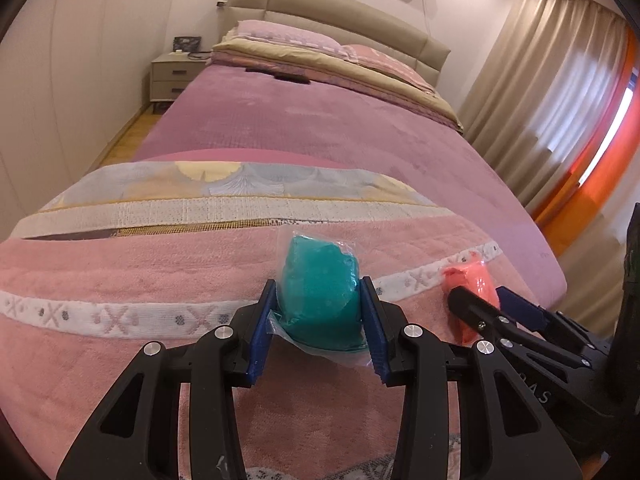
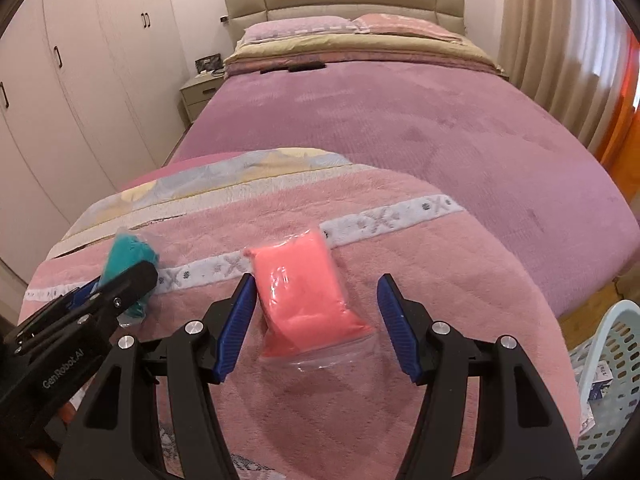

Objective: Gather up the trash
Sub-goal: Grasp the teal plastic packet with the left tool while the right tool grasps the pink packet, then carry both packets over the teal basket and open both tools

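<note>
Two plastic-wrapped lumps lie on the pink fleece blanket (image 2: 400,240) at the foot of the bed. The teal packet (image 1: 320,300) sits squarely between the blue pads of the left gripper (image 1: 320,320), both pads pressed against its sides, so that gripper is clamped on it. The coral packet (image 2: 304,296) lies between the spread fingers of the right gripper (image 2: 316,320), close to the pad at nine o'clock and well clear of the one at three o'clock; those jaws stand wide and grip nothing.

From the left wrist, the coral packet (image 1: 472,280) shows at three o'clock, half hidden behind the right gripper's black finger. Only the right wrist view takes in the pale perforated basket (image 2: 608,360) at four o'clock, beside the bed.

Both packets are soft, lumpy blocks in loose clear film. The blanket is plush, crossed by a white band stitched with X shapes.
</note>
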`<control>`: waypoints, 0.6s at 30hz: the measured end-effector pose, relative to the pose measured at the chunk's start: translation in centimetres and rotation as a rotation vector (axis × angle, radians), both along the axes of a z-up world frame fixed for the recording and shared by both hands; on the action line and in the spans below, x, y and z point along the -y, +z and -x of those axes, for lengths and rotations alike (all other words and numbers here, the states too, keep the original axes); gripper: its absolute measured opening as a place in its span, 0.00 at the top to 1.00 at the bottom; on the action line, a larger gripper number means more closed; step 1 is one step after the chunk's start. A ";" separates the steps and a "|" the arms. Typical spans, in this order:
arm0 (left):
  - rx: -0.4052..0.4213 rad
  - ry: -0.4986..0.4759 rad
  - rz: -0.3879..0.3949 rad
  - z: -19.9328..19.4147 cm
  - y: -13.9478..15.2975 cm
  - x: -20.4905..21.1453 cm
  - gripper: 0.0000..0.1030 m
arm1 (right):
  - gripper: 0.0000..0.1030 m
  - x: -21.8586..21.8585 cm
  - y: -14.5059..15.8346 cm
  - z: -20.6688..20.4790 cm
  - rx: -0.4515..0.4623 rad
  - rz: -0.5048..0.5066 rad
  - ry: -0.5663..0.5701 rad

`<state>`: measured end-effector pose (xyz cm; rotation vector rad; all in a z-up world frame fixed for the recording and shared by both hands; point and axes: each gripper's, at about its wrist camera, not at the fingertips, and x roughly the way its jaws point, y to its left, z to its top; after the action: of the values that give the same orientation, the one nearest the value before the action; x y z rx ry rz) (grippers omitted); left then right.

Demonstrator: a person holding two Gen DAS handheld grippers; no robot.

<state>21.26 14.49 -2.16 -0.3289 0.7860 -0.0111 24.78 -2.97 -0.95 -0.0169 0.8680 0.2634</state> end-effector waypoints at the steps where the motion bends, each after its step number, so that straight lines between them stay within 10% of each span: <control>1: 0.001 0.001 -0.005 0.0 0.0 0.1 0.62 | 0.66 -0.1 0.0 0.0 0.001 0.004 0.002; 18: 0.109 -0.150 -0.052 6.4 4.5 5.2 0.62 | 0.66 4.3 6.1 10.4 0.184 0.089 -0.115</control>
<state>14.90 9.26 2.39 -0.2179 0.7001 -0.1482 14.37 -7.24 5.20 -0.0722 0.6944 0.1129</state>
